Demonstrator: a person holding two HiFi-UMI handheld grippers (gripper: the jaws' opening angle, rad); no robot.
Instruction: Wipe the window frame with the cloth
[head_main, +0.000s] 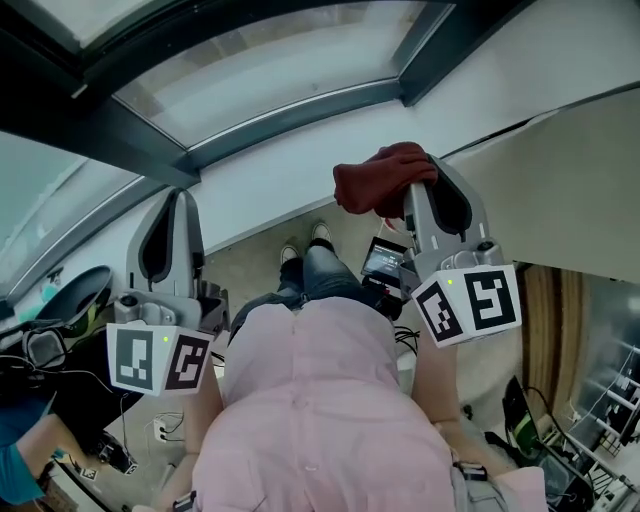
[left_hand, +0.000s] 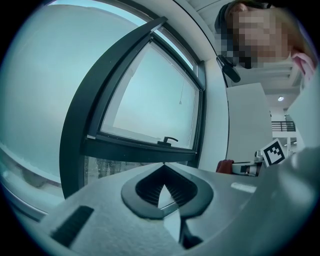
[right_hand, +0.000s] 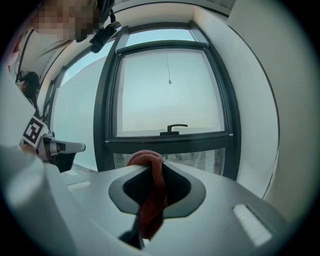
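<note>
Cloth (right_hand: 150, 192), dark red, nipped in jaws of right gripper (right_hand: 159, 169). Jaws closed on it, one fold bunched over the tips, the rest hanging back between the pads. Held up in the air, clear of glass and framing. In head view, a crumpled lump at that gripper's far end, against white wall (head_main: 262, 190) under the window.

Left gripper (left_hand: 163, 166) held up alongside, well apart from the right. Jaws together, tips meeting, nothing between them. Only a small teardrop gap behind the tips, glass visible through it.

Pink shirt (head_main: 310, 400) nearest the head camera, between the two grippers.

Beyond the grippers: window frame (right_hand: 170, 142), dark, upright, its lower rail crossing just above the cloth in right gripper view. Black handle (right_hand: 175, 128) on that rail, near centre, lying level. Pale, hazy pane (right_hand: 167, 100) above the rail. Narrower strip of glass (right_hand: 200, 160) below the rail, speckled. Thin cord (right_hand: 167, 65) hanging before the upper pane, small weight at its end. More white wall right of the frame. Larger glazing to the left, in the same dark framing.
</note>
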